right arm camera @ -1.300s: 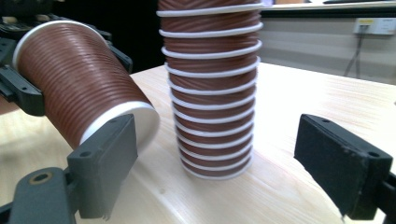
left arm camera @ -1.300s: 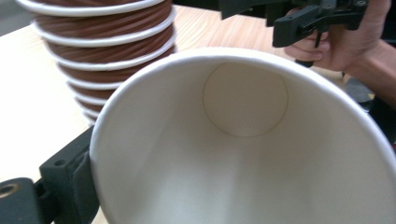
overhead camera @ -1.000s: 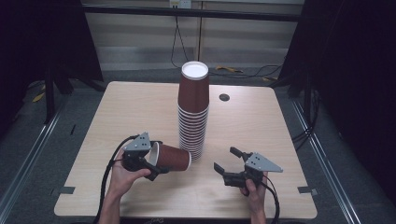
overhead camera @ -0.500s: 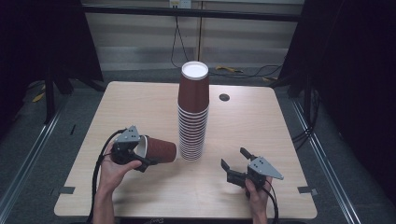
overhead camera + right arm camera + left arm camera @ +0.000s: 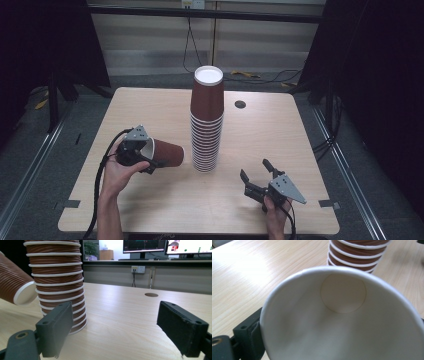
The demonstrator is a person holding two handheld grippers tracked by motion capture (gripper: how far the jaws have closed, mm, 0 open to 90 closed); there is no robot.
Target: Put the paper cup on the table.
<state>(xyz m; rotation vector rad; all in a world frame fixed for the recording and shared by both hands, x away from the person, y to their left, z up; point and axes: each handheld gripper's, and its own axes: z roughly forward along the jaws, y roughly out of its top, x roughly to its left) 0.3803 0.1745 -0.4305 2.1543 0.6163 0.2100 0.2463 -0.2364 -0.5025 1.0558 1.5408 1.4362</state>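
With my left gripper [image 5: 145, 156] clamped on one cup [image 5: 165, 152], I had drawn it sideways off the stack [image 5: 206, 125] toward the bench's left edge, separating it; my right gripper [image 5: 256, 176] waited open and empty.

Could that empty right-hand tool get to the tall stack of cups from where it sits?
Probably yes: the right tool is open and empty, with bare table between it and the stack of cups.
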